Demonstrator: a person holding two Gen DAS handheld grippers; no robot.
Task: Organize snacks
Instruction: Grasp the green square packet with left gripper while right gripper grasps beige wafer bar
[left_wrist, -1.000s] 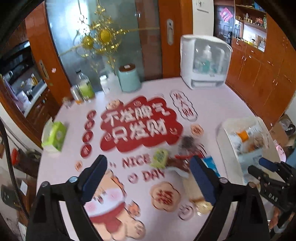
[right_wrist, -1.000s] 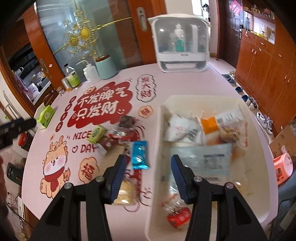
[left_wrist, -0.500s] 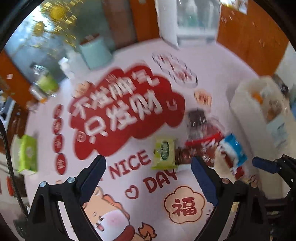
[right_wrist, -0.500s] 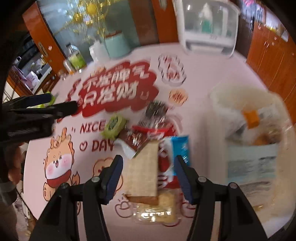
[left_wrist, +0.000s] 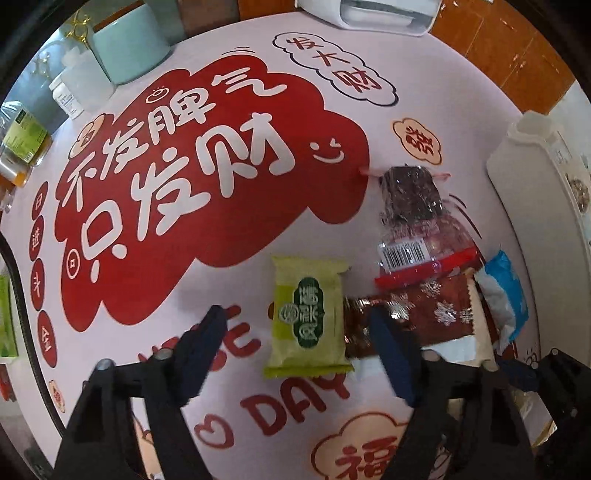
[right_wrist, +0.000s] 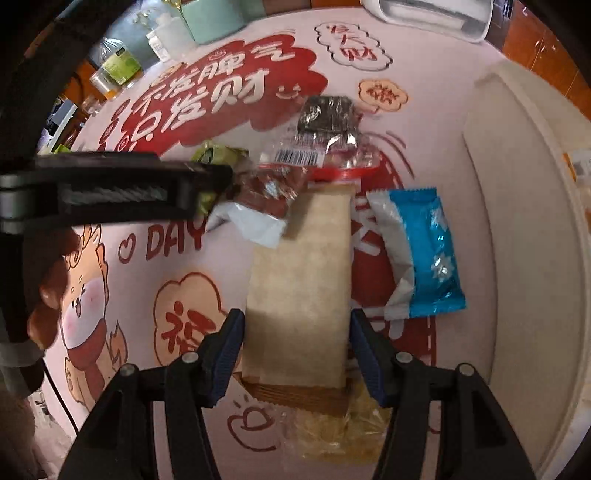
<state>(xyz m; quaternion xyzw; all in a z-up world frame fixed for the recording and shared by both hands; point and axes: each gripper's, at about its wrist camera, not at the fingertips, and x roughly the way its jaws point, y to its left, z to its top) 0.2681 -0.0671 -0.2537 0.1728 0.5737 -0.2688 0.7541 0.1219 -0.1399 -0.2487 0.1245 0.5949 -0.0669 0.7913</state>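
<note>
Several snack packets lie on the pink printed tablecloth. My left gripper (left_wrist: 295, 332) is open, its fingers on either side of a green packet (left_wrist: 308, 314), low over it. A dark red snowflake packet (left_wrist: 417, 317) lies just right of it. My right gripper (right_wrist: 295, 343) is open, its fingers straddling a tan cracker packet (right_wrist: 303, 291). A blue packet (right_wrist: 424, 254) lies to its right. A clear packet with a barcode and dark contents (right_wrist: 321, 133) lies beyond. The left gripper's body (right_wrist: 110, 188) shows in the right wrist view.
A white bin (right_wrist: 524, 221) stands at the right; its corner shows in the left wrist view (left_wrist: 532, 155). A teal canister (left_wrist: 125, 48), bottles (left_wrist: 66, 92) and a white dispenser (left_wrist: 384, 14) stand at the table's far side. A yellowish clear bag (right_wrist: 340, 432) lies under the cracker packet.
Both grippers have dropped toward the table and moved forward over the snack pile. The left now straddles the green packet, the right the tan cracker packet. Both stay open.
</note>
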